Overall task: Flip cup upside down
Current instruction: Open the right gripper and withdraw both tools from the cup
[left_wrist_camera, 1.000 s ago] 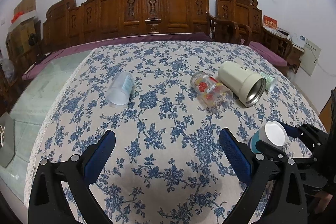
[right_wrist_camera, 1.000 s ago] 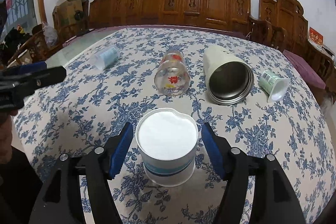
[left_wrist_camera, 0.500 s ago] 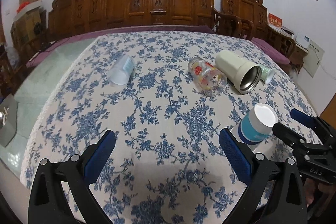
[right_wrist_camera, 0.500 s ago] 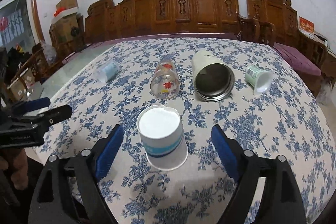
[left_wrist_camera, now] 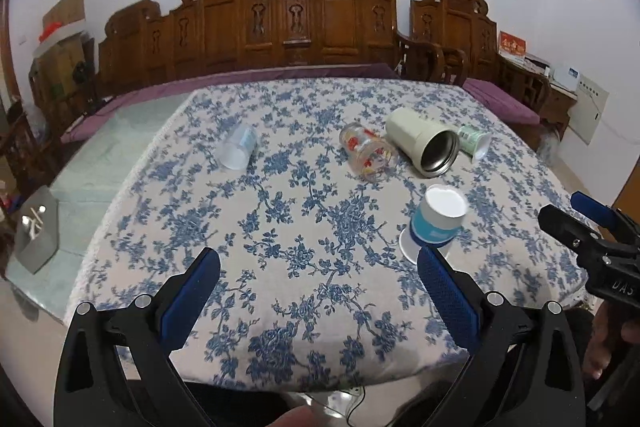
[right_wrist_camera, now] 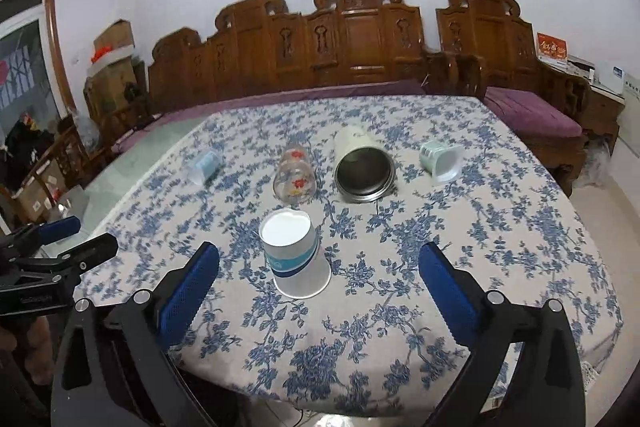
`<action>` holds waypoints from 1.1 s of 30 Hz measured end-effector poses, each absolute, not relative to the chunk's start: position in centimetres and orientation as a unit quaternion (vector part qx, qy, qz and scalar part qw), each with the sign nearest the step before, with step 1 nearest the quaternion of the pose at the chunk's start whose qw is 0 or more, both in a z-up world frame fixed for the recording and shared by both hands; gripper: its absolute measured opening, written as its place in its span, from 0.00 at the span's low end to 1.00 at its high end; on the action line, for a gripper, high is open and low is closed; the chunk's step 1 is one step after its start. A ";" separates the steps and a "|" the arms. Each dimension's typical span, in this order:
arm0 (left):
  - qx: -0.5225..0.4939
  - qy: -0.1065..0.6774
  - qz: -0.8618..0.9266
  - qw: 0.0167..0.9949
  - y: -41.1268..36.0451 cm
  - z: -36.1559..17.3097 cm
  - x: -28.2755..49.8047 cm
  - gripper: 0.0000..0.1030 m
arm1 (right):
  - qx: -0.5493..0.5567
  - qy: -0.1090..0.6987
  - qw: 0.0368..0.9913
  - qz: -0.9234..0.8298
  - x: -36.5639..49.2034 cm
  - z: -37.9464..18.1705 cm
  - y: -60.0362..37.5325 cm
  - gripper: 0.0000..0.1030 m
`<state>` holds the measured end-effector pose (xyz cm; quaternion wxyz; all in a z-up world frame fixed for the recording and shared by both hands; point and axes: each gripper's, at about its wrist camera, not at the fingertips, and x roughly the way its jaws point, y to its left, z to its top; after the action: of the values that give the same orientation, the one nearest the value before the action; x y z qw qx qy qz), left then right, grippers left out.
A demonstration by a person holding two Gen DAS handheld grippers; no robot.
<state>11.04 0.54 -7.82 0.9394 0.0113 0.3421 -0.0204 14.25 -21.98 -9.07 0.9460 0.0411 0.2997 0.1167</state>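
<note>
Paper cup [right_wrist_camera: 295,258] upside down, both tongs [left_wrist_camera: 318,293] [right_wrist_camera: 320,285] wide, empty, painting only right view.

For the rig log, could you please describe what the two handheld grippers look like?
Both are alike: the left gripper and right gripper have black angular frames with silver screws, and their fingers carry textured blue pads. White lettering marks the right gripper's body in the left view. No sleeves show.

Left gripper [left_wrist_camera: 318,293] wide open, empty; right gripper [right_wrist_camera: 319,289] likewise
</note>
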 end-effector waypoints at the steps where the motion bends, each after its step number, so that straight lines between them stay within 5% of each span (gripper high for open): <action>1: 0.012 0.336 -0.022 0.942 0.4 -7.2 10.4 0.92 | 0.042 0.295 0.948 0.114 13.7 -8.5 -22.3 0.98; 15: 0.023 0.243 -0.007 0.970 -1.4 -0.5 2.9 0.92 | 0.028 0.204 0.971 0.119 5.8 -1.4 -23.2 0.98; 33: 0.006 0.220 0.003 0.975 -0.5 0.3 1.3 0.92 | 0.025 0.181 0.977 0.107 4.0 0.2 -23.0 0.98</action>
<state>1.30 -0.50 0.34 0.9754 0.0059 0.2204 0.0033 3.99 -23.00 0.21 0.9773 0.0251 0.1811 0.1067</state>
